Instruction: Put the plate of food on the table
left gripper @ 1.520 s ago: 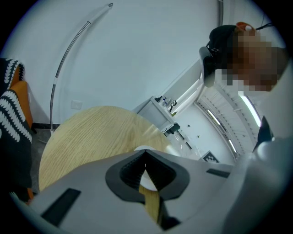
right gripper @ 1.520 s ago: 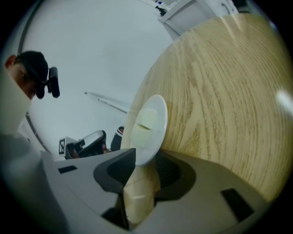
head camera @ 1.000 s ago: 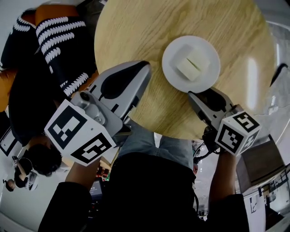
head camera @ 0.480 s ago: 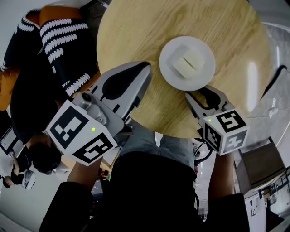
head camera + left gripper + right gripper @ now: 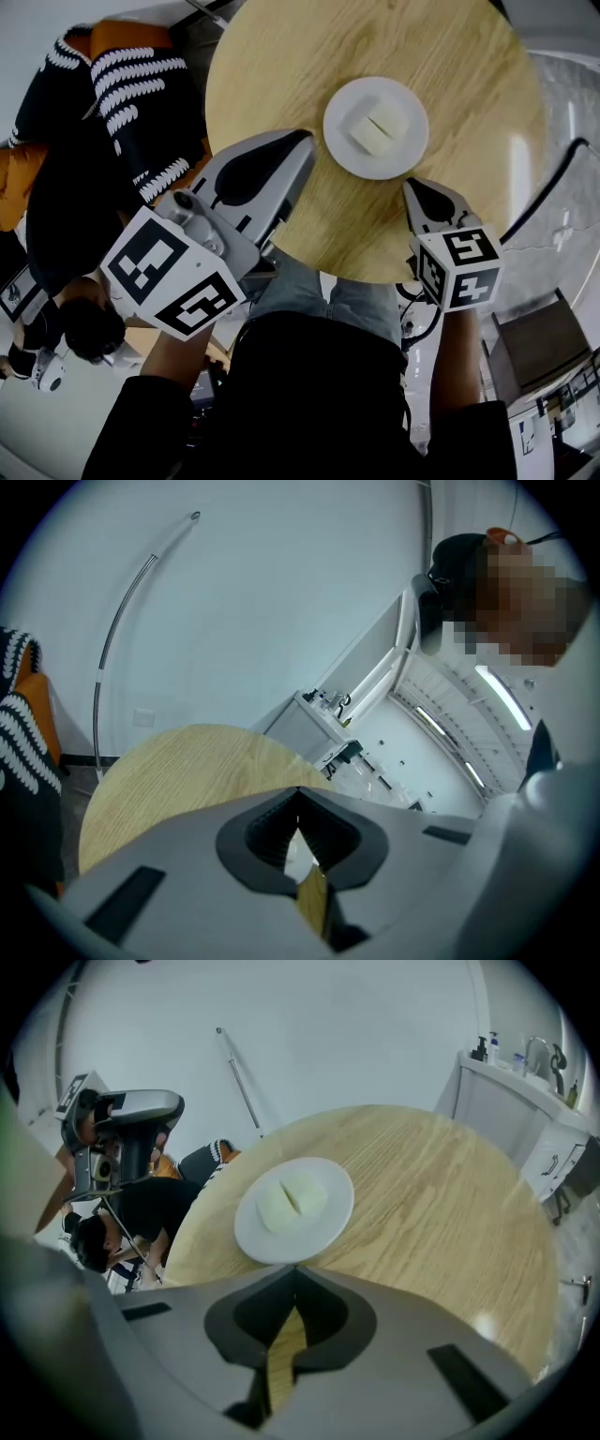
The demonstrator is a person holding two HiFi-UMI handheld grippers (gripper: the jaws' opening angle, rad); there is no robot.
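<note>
- Plate of food [image 5: 375,128]: a white round plate resting flat on the round wooden table [image 5: 459,66]. In the head view it lies just beyond the tips of the right gripper [image 5: 411,186], at their 11 o'clock, and the two do not touch
- Right gripper view: the plate lies straight ahead at 12 o'clock, its near rim just above the jaw tips. The jaws are closed tip to tip with nothing between them, and only table grain shows through the slot behind the tips
- Left gripper [image 5: 302,138]: at the plate's 9 o'clock, near the rim but clear of it. Its jaws are closed together and empty, with the tips over the tabletop
- Food: a pale block divided by one cut into two pieces, lying in the middle of the plate
- Surface: a light wood-grain top, with a bright glare patch [image 5: 520,173] at the plate's 4 o'clock
- Room, gripper views: a white wall and a thin curved metal rod [image 5: 122,621] stand behind the table in the left gripper view. A white counter with bottles [image 5: 506,1063] sits at 2 o'clock in the right gripper view
- Room, head view: a black-and-white striped garment [image 5: 131,84] over orange lies beside the table at 9 o'clock
- Change from the earlier frames: one second earlier the right jaws stood open at the plate's 5 o'clock rim. Half a second earlier they were spread wide just off that rim, and now they are shut and drawn slightly back. The plate rests on the table in all three frames, and the left gripper keeps its place and its closed jaws
</note>
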